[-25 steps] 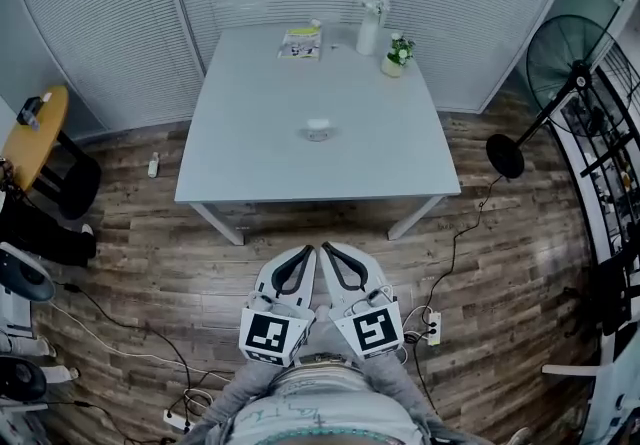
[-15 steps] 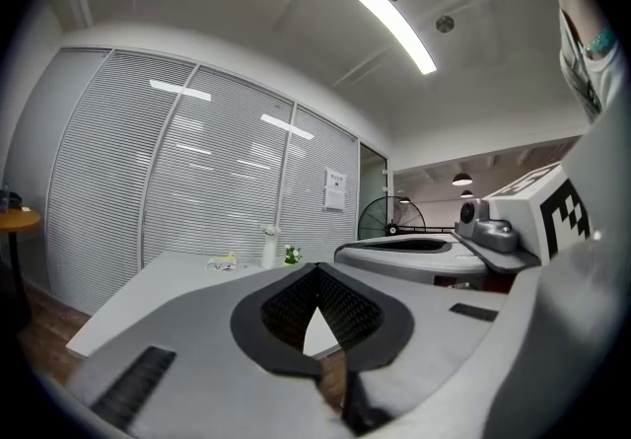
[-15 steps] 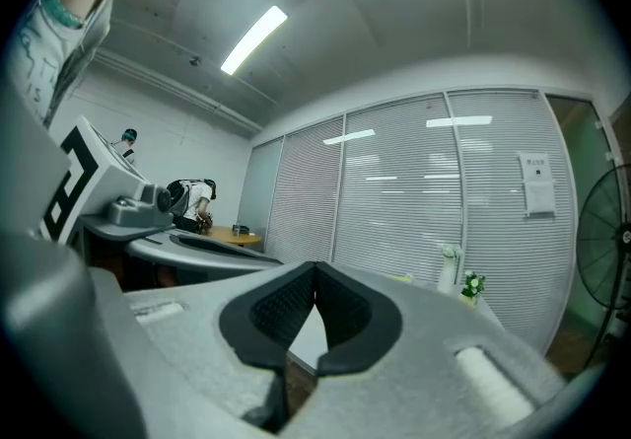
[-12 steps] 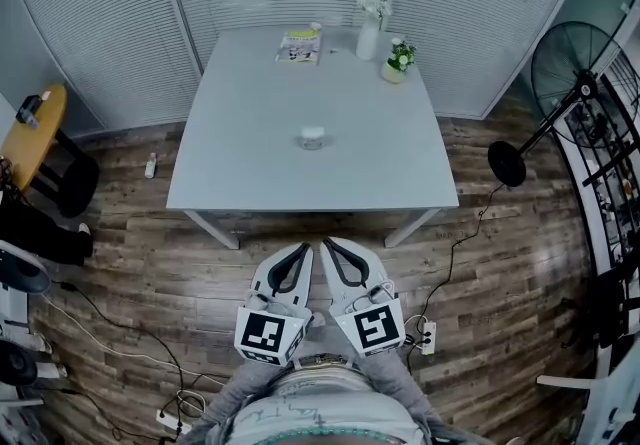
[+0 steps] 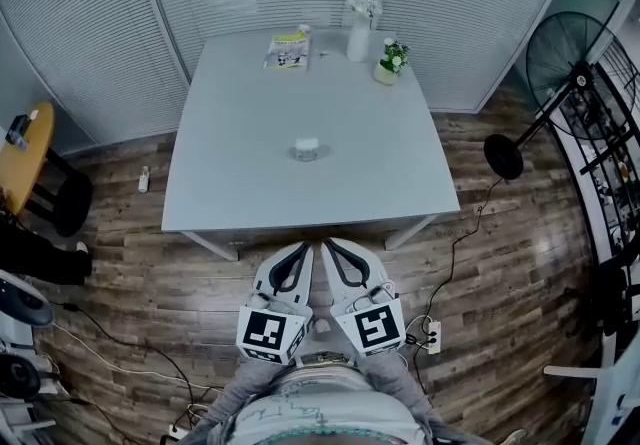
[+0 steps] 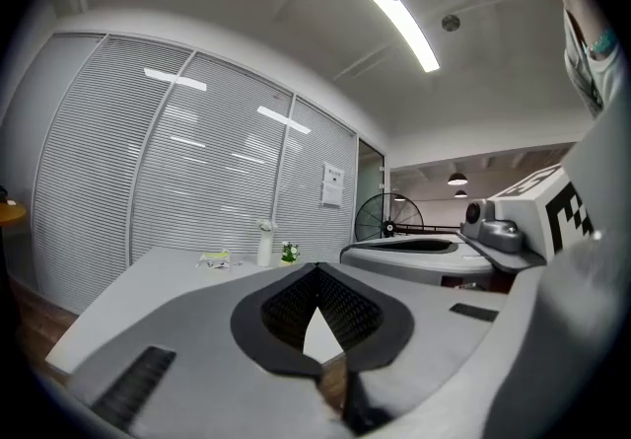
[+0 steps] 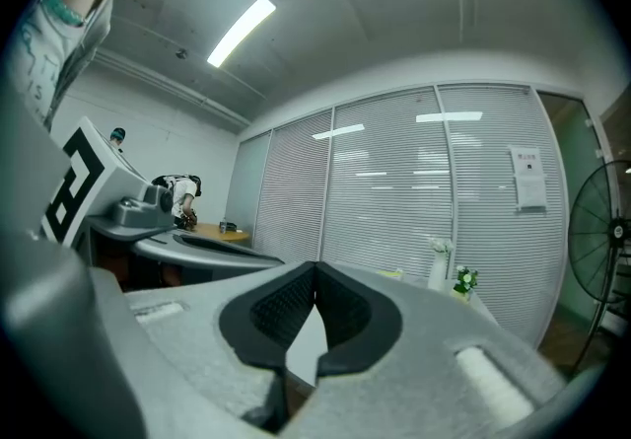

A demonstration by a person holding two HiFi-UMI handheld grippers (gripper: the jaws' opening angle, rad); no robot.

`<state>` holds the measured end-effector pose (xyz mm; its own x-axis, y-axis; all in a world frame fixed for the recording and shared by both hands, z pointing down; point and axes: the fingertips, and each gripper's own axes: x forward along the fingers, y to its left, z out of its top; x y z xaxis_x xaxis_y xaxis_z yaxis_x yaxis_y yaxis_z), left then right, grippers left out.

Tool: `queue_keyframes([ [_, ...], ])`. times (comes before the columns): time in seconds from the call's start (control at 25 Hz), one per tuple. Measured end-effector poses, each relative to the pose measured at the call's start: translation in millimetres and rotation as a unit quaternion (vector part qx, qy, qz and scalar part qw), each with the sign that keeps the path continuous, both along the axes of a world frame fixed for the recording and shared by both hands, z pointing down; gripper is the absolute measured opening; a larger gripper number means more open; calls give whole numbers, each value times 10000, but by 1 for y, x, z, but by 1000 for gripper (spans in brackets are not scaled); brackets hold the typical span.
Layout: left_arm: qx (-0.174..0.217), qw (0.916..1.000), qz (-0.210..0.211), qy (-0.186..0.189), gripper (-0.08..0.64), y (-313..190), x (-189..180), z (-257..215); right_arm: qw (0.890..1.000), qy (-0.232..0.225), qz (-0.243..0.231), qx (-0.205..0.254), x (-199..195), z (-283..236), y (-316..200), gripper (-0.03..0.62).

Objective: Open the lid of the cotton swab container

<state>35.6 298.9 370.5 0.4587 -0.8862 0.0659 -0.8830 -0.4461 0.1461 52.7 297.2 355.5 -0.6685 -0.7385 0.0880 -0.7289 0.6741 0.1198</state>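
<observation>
Presently the left gripper [image 5: 300,255] and right gripper [image 5: 334,253] are pressed together, empty, and carried low, apparently awaiting approach, well apart from the swab container [image 5: 307,148] on the surface [image 5: 240,173].

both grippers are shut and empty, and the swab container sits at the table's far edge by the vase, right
Not the far edge: the head view shows the swab container alone near the middle of the table, apart from the vase. Left gripper and right gripper are shut and empty.

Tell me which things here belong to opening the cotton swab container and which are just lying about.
For the job: cotton swab container, left gripper, right gripper.
Just lying about: packet, vase, potted plant, fan.
</observation>
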Motion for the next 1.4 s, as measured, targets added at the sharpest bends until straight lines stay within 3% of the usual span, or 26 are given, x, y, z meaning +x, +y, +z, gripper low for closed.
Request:
queue_keyframes([
  [0.8,-165,9982,582,34,-3,-156,-60,15,9985,249,455,-148,-61,19,-157,2],
  [1.16,-252,9982,552,-19,-2,-187,-72,28,9977,312,555,-240,-60,34,-188,2],
  [1.4,-301,9988,377,-108,-2,-207,-69,33,9987,244,357,-272,-61,37,-213,2],
])
